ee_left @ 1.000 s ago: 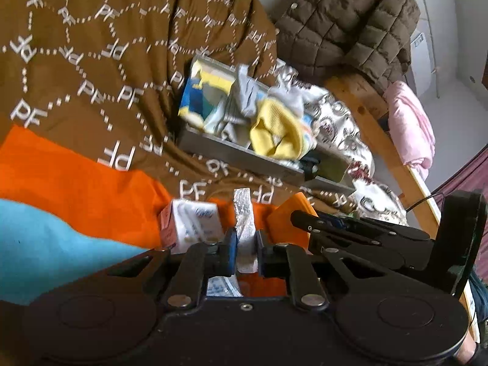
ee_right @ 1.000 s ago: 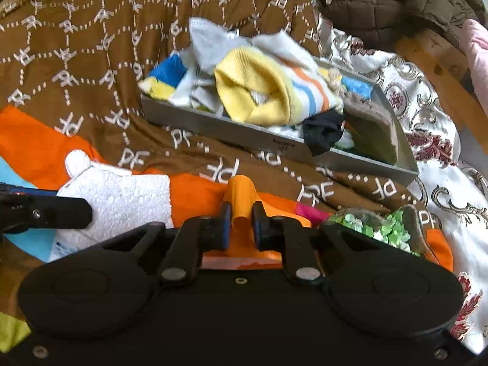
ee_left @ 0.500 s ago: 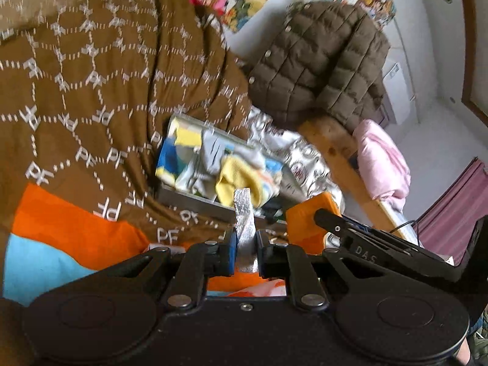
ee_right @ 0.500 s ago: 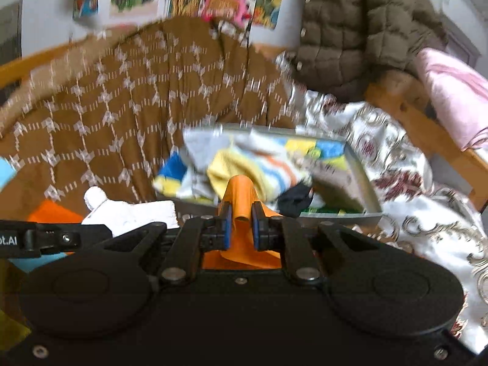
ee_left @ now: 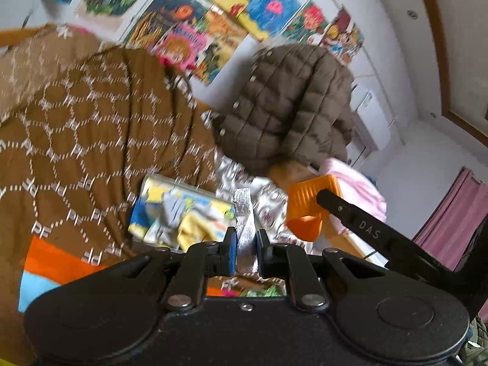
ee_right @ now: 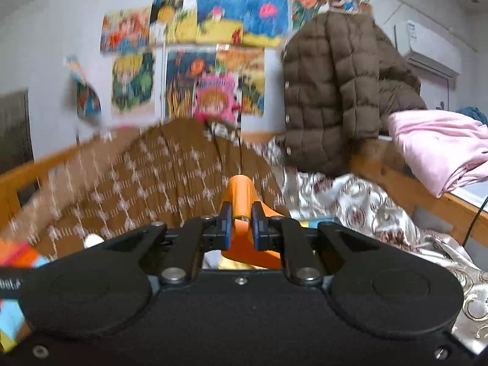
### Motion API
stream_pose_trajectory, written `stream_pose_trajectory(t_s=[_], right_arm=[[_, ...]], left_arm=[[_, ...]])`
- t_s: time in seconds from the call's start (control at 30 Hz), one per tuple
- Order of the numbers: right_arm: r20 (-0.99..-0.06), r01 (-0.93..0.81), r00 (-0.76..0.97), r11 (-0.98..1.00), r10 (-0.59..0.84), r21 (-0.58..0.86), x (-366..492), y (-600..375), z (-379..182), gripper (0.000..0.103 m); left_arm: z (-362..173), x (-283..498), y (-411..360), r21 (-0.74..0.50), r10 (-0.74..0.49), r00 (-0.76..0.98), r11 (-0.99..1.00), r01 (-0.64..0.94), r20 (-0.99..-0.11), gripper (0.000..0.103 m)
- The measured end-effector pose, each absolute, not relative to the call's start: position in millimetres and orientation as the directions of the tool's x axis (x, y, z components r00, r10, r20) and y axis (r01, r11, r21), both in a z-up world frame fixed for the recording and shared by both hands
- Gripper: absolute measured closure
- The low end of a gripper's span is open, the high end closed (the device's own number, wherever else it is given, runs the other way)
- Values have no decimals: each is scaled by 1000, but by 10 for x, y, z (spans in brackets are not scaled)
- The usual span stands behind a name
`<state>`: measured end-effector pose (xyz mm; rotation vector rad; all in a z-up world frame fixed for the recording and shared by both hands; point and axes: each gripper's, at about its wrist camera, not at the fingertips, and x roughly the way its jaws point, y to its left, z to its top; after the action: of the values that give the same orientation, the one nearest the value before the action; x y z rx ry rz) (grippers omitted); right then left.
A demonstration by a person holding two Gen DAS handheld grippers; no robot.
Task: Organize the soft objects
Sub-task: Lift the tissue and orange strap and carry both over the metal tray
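At the bottom centre of the left wrist view, our left gripper (ee_left: 243,248) was clenched on a white textured cloth (ee_left: 242,213), which stood up between the blue pads. To its right in that frame, our right gripper (ee_right: 241,227) reached in as a long black arm, and it carried an orange cloth (ee_left: 309,206) at mid-right. In the right wrist view the same orange cloth (ee_right: 241,201) sat pinched between the closed pads at the centre, folded into a hump above them and spilling out below.

Beyond the left claw, just left of centre, lay a grey tray (ee_left: 158,180) heaped with yellow, blue and pale fabrics; the frame was blurred there, so we could not tell the pieces apart. The tray rested on a brown patterned blanket (ee_left: 91,140) that filled the left half. At upper right of centre hung a brown quilted jacket (ee_left: 289,103), and bright posters (ee_left: 195,15) covered the wall across the top. A pink garment (ee_right: 439,146) lay at the right edge of the right wrist view.
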<state>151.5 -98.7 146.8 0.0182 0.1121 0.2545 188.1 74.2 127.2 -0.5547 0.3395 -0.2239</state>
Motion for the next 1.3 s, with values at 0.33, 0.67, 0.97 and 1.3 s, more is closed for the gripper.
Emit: stream_pose_trajectory(t_s=[0.33,0.67,0.97,1.3], right_arm=[[57,-282,959,957,278,73,1433,-1425,1567,96],[87,-263,964,951,252,163,2213,-1655,1210,96],[98,-279,960,907,262,314,3091,-1692,1111,96],[-61,-222,958,865,278,450,3949,-1970,421,96]], left_arm=[[1592,2182,429,-496,-267,928,862,109,-261,89],[1753,3221,201,-367,-216,934,925,102,-285,89],[1605,4110,203,-372,-149,927,928,11,-344,89],[1212,4872,-89,-408,-176,889,913,-13,-423,89]])
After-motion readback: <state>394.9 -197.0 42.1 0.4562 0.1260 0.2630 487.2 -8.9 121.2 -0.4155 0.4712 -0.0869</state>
